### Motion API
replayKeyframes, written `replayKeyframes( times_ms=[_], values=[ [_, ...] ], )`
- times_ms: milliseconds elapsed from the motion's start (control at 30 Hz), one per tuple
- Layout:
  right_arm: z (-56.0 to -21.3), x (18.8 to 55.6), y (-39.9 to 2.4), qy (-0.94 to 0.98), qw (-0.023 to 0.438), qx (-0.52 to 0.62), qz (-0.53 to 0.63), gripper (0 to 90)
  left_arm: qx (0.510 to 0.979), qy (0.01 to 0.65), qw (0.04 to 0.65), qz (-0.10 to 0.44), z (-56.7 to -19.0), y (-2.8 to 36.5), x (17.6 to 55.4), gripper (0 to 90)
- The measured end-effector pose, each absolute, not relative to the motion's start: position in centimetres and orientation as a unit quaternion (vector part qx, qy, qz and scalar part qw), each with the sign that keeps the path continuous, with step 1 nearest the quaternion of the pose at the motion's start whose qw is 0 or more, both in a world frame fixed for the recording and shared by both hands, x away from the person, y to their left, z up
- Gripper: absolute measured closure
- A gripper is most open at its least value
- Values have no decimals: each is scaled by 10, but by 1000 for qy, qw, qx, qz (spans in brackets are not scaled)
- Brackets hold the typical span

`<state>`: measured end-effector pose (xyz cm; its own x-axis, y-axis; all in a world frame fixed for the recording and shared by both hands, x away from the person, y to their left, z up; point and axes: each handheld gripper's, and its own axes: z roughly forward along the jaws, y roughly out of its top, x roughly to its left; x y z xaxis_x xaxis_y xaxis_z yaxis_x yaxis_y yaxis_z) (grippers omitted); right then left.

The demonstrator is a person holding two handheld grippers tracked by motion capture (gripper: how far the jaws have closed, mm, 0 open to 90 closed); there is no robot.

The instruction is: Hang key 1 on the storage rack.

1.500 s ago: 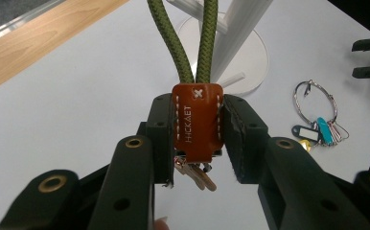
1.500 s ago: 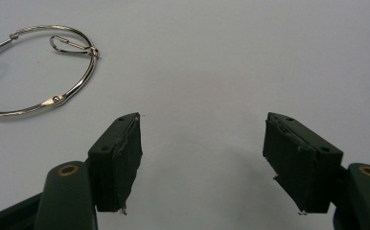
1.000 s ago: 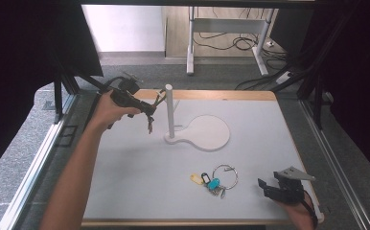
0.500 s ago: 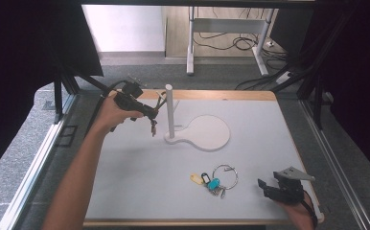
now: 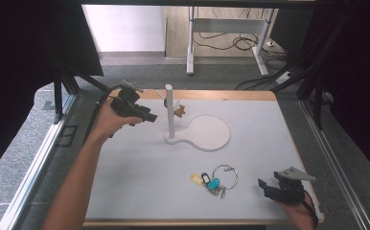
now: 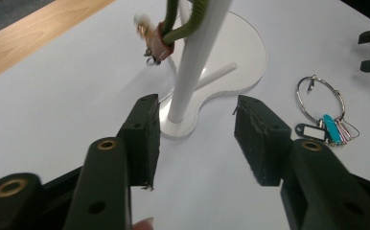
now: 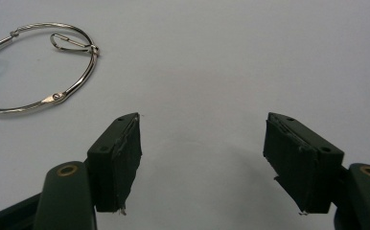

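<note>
A post stand (image 5: 170,117) rises at the worktop's (image 5: 125,177) far middle, a small keyring (image 5: 179,111) hanging on it. A key bunch (image 5: 215,179) lies nearer, slightly right.

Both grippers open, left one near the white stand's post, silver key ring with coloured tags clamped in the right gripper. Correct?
Not quite. The silver key ring with coloured tags lies loose on the white table, apart from the open right gripper; the high view shows it. The left gripper is open near the white stand's post.
</note>
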<state>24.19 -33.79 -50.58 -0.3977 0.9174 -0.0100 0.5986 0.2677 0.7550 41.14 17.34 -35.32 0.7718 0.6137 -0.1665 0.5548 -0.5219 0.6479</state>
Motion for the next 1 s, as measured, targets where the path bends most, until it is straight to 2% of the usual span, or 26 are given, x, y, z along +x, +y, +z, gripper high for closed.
replayKeyframes(
  times_ms=[233,667,1000],
  values=[
    [-504,242,-337,756,230,502,352,294,871,331,358,58,-369,178,382,468],
    [-503,240,-333,765,237,492,342,304,864,326,375,77,-402,184,333,460],
    [-503,240,-332,770,234,486,340,306,874,320,362,55,-429,186,311,459]
  ],
)
